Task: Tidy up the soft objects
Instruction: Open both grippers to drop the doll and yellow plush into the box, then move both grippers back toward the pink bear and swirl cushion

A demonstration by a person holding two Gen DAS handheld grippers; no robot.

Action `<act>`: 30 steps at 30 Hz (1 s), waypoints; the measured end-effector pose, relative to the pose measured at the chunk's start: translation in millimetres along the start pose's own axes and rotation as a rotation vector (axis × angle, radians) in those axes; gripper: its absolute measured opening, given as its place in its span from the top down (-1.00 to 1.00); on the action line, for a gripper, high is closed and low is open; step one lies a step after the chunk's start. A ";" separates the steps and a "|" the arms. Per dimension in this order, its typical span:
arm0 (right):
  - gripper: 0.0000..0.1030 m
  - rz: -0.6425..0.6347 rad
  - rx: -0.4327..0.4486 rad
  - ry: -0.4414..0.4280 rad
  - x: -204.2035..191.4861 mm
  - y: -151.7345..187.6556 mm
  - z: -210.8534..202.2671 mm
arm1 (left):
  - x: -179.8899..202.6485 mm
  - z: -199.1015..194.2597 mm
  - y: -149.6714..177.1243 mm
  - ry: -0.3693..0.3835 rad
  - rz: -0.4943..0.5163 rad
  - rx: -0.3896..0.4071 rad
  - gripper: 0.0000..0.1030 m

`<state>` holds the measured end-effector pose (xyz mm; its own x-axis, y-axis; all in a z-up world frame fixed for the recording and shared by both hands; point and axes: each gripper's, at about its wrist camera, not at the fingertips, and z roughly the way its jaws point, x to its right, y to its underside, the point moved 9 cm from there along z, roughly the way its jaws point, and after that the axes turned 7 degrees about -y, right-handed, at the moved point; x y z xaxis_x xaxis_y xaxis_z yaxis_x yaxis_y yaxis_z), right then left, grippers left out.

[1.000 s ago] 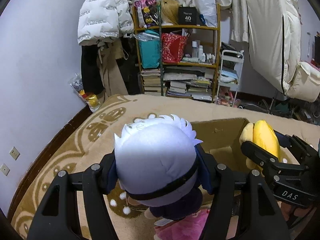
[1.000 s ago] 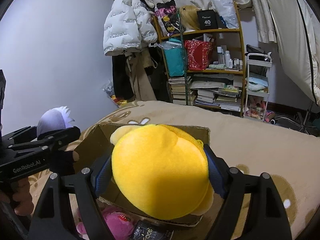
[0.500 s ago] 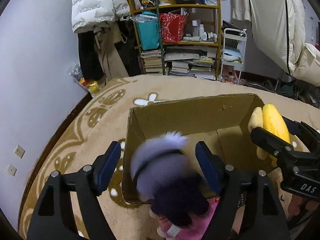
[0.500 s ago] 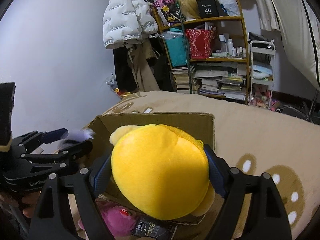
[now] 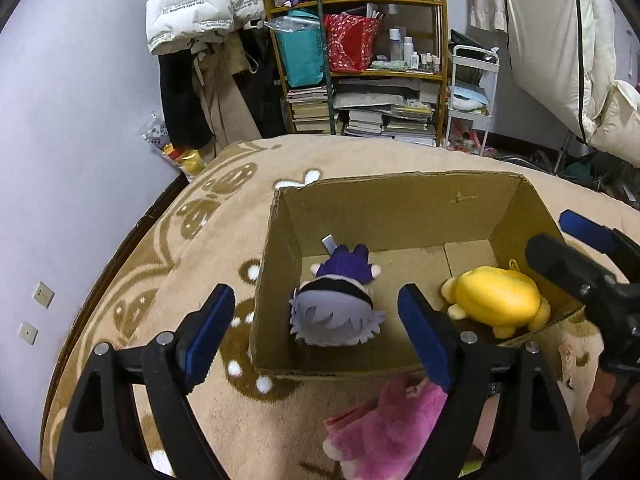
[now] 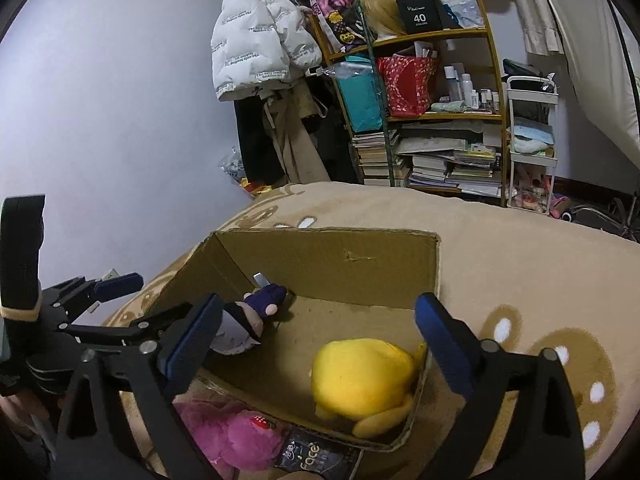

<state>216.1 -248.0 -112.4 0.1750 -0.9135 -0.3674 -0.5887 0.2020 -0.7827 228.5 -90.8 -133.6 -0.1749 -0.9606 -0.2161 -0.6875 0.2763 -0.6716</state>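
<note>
- We are holding our left gripper (image 5: pixel 316 336) spread wide and empty above the near edge of the open brown cardboard box (image 5: pixel 400 204), which is sitting on the tan patterned blanket (image 5: pixel 200 240).
- We are keeping our right gripper (image 6: pixel 316 340) released too, its blue pads parted over the box's right end with nothing between them.
- The white-haired plush doll in dark purple clothes (image 5: pixel 338 300) is lying on the box floor near the left wall, head towards us.
- The round yellow plush toy (image 6: pixel 360 380) is resting in the near right corner of the box, apart from the doll.
- We are judging two toys as sorted.
- The fluffy pink plush toy (image 5: pixel 384 428) is lying outside, just beside the near wall of the box, so we are treating it as the remaining piece; other soft things at the lower right are too cut off to name.
</note>
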 end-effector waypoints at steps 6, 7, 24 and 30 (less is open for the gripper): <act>-1.00 0.011 0.013 0.036 2.5 -2.8 -18.0 | -8.9 -17.7 1.4 -0.003 -0.017 0.011 -0.83; -1.00 0.013 0.014 0.039 1.6 -2.0 -20.9 | -9.9 -20.3 2.8 -0.003 -0.017 0.008 -0.83; -1.00 -0.032 -0.003 0.113 -21.1 18.4 -81.8 | -18.5 -72.6 40.8 -0.016 0.011 -0.040 -0.85; -1.00 -0.031 -0.009 0.139 -33.4 31.9 -99.8 | -18.4 -85.1 57.1 0.015 -0.007 -0.086 -0.85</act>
<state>112.7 -246.3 -74.9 0.0825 -0.9596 -0.2690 -0.5922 0.1698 -0.7877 132.5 -60.0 -107.7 -0.1804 -0.9629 -0.2009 -0.7463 0.2670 -0.6097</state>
